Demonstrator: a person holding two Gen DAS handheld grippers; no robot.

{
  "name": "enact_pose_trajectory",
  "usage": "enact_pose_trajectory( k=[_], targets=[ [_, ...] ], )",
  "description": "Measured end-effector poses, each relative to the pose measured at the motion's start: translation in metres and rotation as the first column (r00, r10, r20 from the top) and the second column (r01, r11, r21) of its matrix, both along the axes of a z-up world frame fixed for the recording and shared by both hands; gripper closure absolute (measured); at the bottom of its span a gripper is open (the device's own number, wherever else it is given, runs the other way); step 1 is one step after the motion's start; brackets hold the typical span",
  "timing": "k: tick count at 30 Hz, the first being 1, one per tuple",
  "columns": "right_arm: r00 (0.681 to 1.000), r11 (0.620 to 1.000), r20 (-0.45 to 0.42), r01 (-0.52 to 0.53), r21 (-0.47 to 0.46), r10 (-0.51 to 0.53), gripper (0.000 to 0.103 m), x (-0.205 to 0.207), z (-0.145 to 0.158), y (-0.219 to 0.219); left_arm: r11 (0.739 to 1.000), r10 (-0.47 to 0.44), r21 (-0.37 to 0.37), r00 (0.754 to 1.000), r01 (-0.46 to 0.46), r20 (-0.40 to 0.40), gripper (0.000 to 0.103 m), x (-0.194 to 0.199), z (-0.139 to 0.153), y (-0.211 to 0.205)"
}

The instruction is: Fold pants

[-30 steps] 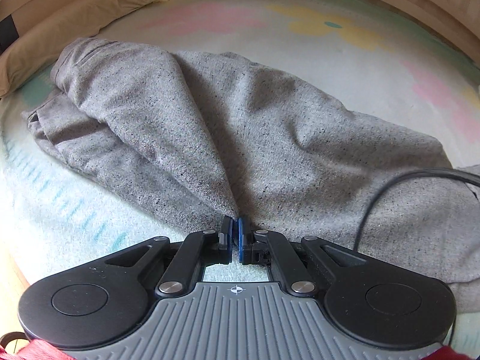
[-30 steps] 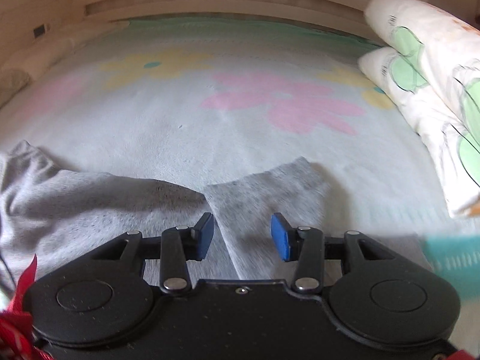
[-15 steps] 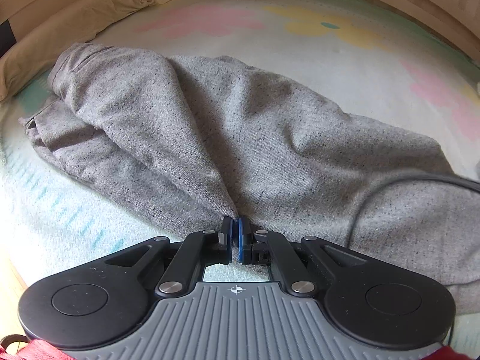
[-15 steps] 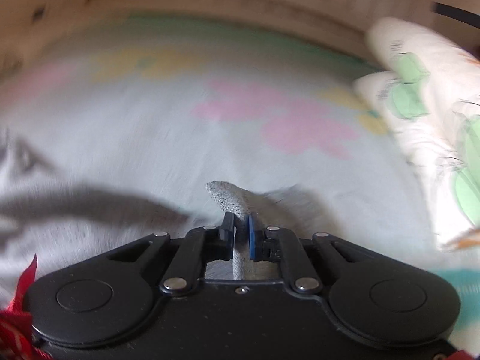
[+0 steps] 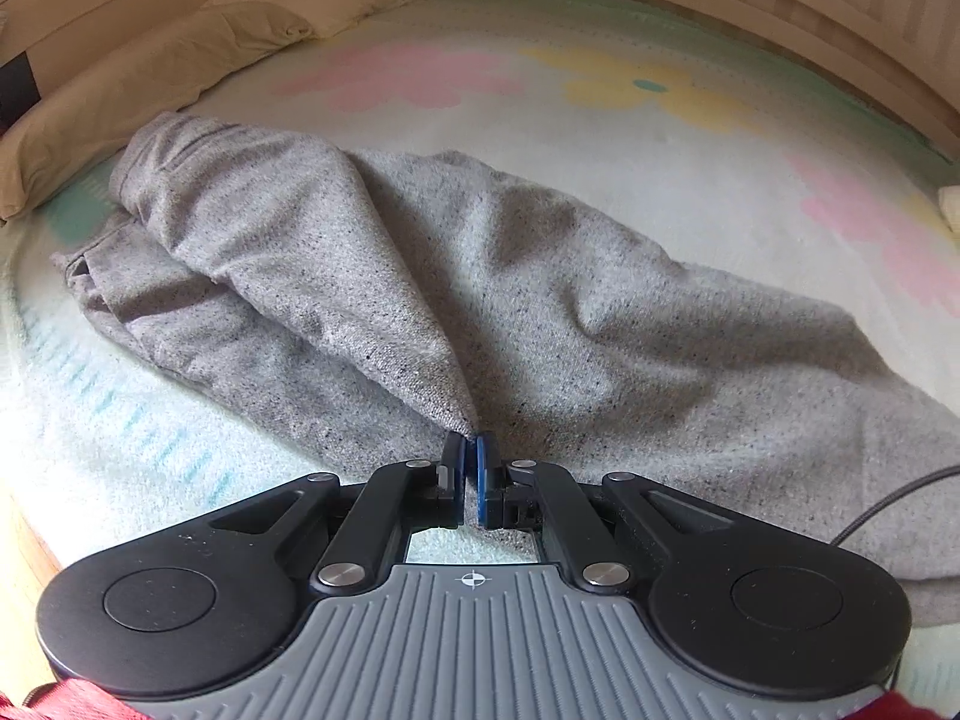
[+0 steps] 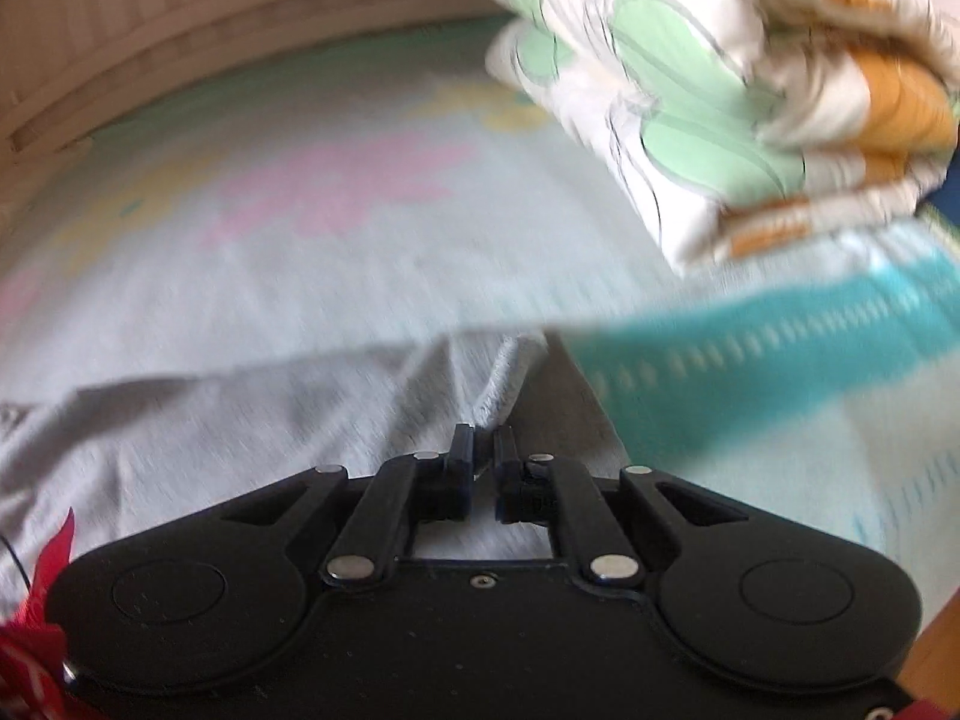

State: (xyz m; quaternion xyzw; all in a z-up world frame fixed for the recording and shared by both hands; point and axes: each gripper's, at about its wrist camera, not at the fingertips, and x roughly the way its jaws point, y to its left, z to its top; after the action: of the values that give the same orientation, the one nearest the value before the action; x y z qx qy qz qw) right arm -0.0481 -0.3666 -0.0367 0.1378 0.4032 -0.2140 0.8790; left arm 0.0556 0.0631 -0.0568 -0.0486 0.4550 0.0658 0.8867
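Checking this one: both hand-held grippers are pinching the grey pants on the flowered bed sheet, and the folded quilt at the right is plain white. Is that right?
Not quite. The folded quilt is not plain: the right wrist view shows green and orange shapes printed on white. The rest holds: the left hand-held gripper and right hand-held gripper each pinch the grey pants on the flowered bed sheet.

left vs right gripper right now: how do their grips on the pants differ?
The left gripper pinches a thin fold with its pads nearly touching; the right gripper has just been closing and clamps a thicker cuff edge, leaving a wider gap. The left view is sharp, the right view motion-blurred. Both hold the same grey pants over the flowered bedsheet.
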Motion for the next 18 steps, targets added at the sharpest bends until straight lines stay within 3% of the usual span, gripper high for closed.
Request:
enact_pose_trajectory(
  k=[8,11,13,14,16,18],
  targets=[
    [0.993,0.998,-0.099,-0.054,0.035,0.057,0.093,-0.012,-0.029,-0.005,0.999,0.031,-0.012,1.000,-0.031,0.003,0.100,-0.008,0.000,0.008],
    [0.989,0.996,-0.121,-0.077,0.049,0.083,0.092,-0.013,-0.037,-0.006,1.000,0.018,0.024,1.000,-0.018,-0.015,0.099,-0.005,-0.003,0.003],
    [0.992,0.994,-0.091,-0.084,0.074,0.091,0.082,-0.017,-0.033,-0.010,0.999,0.014,0.053,0.999,-0.012,-0.039,0.099,-0.002,-0.007,-0.001],
    [0.994,0.993,-0.073,-0.077,0.093,0.083,0.082,-0.020,-0.030,-0.014,0.998,0.015,0.060,0.999,-0.012,-0.049,0.099,-0.001,-0.009,-0.002],
    [0.998,0.992,-0.039,-0.038,0.118,0.043,0.067,-0.028,-0.023,-0.021,0.997,0.017,0.071,0.998,-0.012,-0.060,0.099,0.001,-0.011,-0.004],
    [1.000,0.993,-0.001,0.017,0.113,-0.017,0.060,-0.033,-0.017,-0.033,0.997,0.018,0.077,0.998,-0.013,-0.062,0.099,0.003,-0.011,-0.004]
  ],
)
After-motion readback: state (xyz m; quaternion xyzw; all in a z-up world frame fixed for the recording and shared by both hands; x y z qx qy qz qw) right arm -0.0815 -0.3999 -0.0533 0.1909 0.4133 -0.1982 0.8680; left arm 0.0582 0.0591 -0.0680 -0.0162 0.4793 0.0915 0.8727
